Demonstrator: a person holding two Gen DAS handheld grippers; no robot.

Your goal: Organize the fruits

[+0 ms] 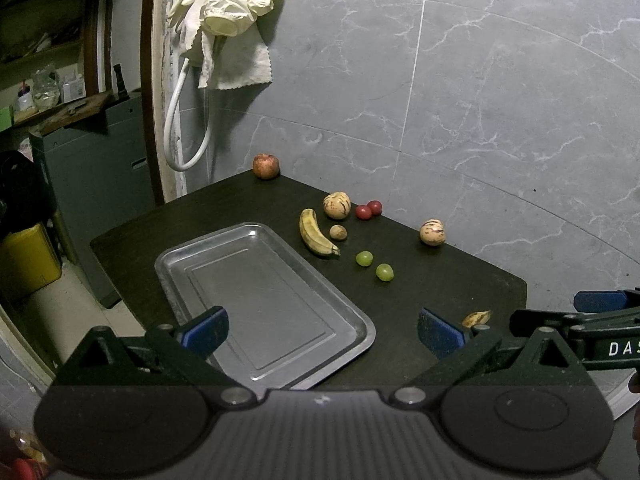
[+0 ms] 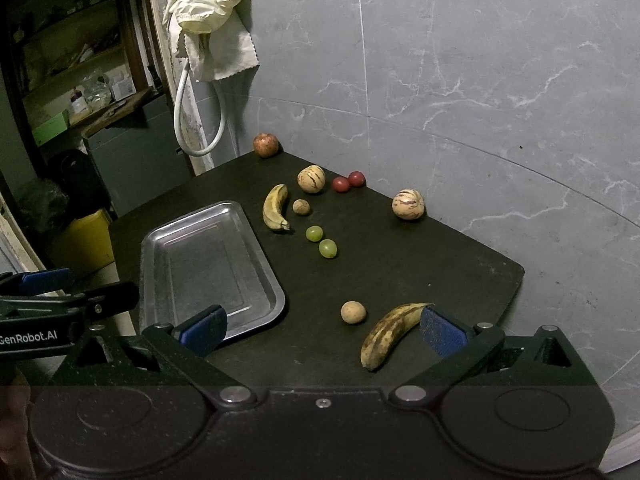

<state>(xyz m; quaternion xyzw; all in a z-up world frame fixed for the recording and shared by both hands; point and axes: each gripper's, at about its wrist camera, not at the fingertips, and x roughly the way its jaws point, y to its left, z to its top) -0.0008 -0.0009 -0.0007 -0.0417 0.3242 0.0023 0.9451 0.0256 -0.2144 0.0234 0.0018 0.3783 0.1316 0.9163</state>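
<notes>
Here the fruits lie scattered on a dark table [image 2: 400, 264], none of them in the steel tray [image 2: 160, 248], which sits bare at the table's left side. Just beyond the tray's far corner lies a banana [image 2: 275, 208], with a small brown fruit [image 2: 301, 207] beside it and two green grapes [image 2: 315, 233] a little nearer. Behind these stand a striped melon [image 2: 311, 179] and two red tomatoes [image 2: 341, 184] touching each other; a second melon [image 2: 407, 205] sits apart to the right, and an apple [image 2: 265, 145] rests at the far corner against the wall. Near the front lie a round tan fruit [image 2: 353, 312] and a spotted banana [image 2: 390, 334].

The right gripper [image 2: 323, 330] hangs over the table's front with its jaws spread wide, holding nothing. The left gripper [image 1: 322, 330] hovers above the tray's near end, likewise wide apart and empty.

A cloth [image 1: 224, 12] and hose [image 1: 188, 120] hang on the tiled wall.
</notes>
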